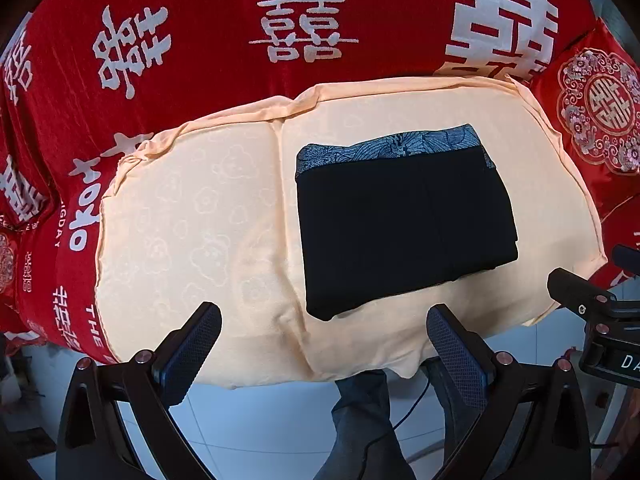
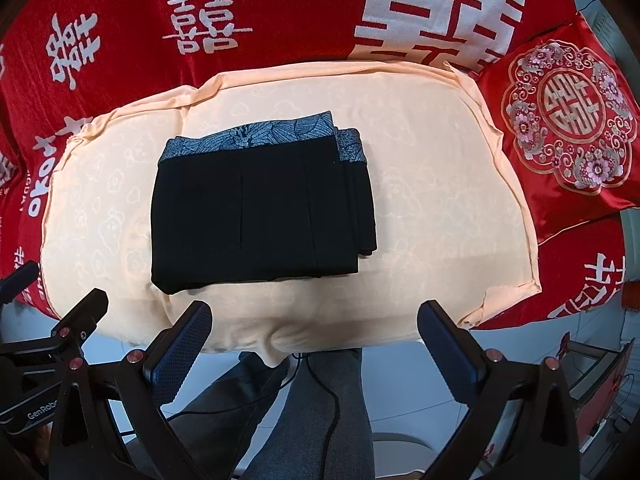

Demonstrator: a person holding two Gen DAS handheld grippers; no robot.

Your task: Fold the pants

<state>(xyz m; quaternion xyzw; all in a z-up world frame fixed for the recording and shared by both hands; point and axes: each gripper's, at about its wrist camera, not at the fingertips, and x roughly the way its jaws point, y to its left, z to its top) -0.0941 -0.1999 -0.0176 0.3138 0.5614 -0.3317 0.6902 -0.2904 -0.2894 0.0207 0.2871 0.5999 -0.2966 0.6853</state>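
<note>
I observed a red bedspread (image 1: 224, 92) with white double-happiness characters covering the whole background. On it lay a peach cloth (image 2: 440, 184) bearing a faint cloud pattern, its near edge hanging over the bed edge. At the right, a red embroidered cushion (image 2: 568, 128) rested just beside the cloth. The pants (image 2: 256, 208), black with a blue patterned waistband at the far edge, sat folded into a compact rectangle near the middle of the cloth, stacked layers showing along the right side. I held the left gripper (image 1: 324, 344) with its fingers spread wide and empty, above the near edge of the cloth. The right gripper (image 2: 316, 340) was likewise spread apart, holding nothing, clear of the pants.
</note>
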